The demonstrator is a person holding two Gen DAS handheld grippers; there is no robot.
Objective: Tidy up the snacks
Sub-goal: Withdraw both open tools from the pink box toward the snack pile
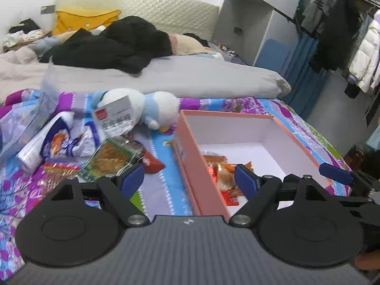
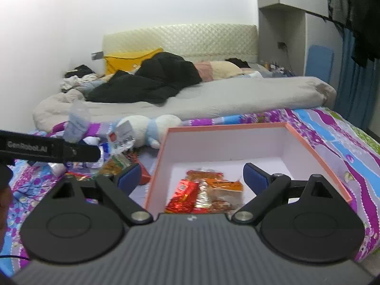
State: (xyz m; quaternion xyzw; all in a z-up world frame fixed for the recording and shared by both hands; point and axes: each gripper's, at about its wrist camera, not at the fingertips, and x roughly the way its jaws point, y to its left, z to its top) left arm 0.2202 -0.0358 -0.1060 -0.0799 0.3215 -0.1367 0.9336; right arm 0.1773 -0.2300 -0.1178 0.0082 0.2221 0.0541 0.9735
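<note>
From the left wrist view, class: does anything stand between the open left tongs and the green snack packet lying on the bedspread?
Nothing visible does. The green snack packet lies just ahead of the left tongs, near their left finger, with only bedspread between.

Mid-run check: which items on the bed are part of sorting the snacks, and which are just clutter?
Job items:
- pink box
- red and orange snack packets in it
- loose snack pile left of the box

Clutter:
- plush toy
- black clothes
- yellow pillow
- grey duvet

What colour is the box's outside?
Salmon pink outside, white inside; the box shows best in the left wrist view.
</note>
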